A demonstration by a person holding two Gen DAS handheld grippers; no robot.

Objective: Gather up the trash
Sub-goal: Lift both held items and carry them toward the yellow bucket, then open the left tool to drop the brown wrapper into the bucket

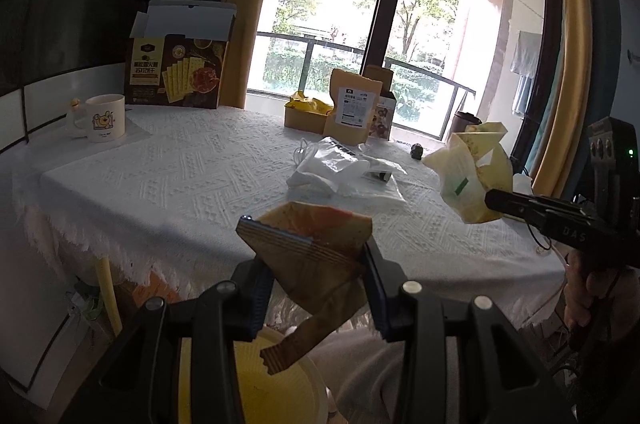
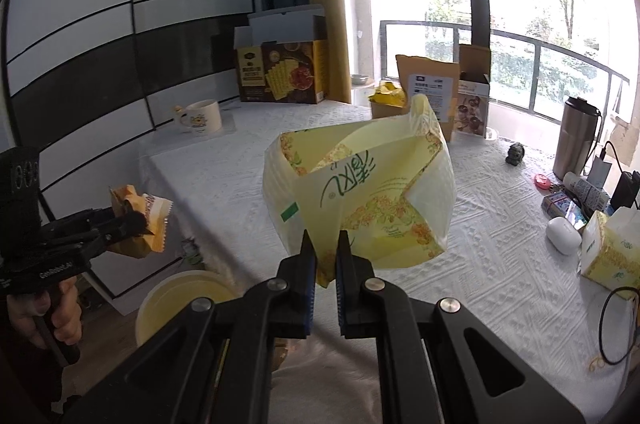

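**Both grippers loaded with trash above the bin**

Your left gripper (image 1: 316,264) is clamped on a crumpled brown snack wrapper (image 1: 320,248), low in the centre of the left wrist frame, with the wrapper's tail dangling over the yellow bin (image 1: 280,384) at the bottom edge. Your right gripper (image 2: 324,244) is pinched tight on the lower corner of a pale yellow tissue pack wrapper (image 2: 360,192), held up in mid-frame over the white tabletop (image 2: 480,284). In the right wrist view the bin sits lower left, off the tabletop's near edge. More clear plastic packaging (image 1: 340,168) lies on the tabletop right of centre in the left wrist view, in front of the kraft pouch (image 1: 352,108).
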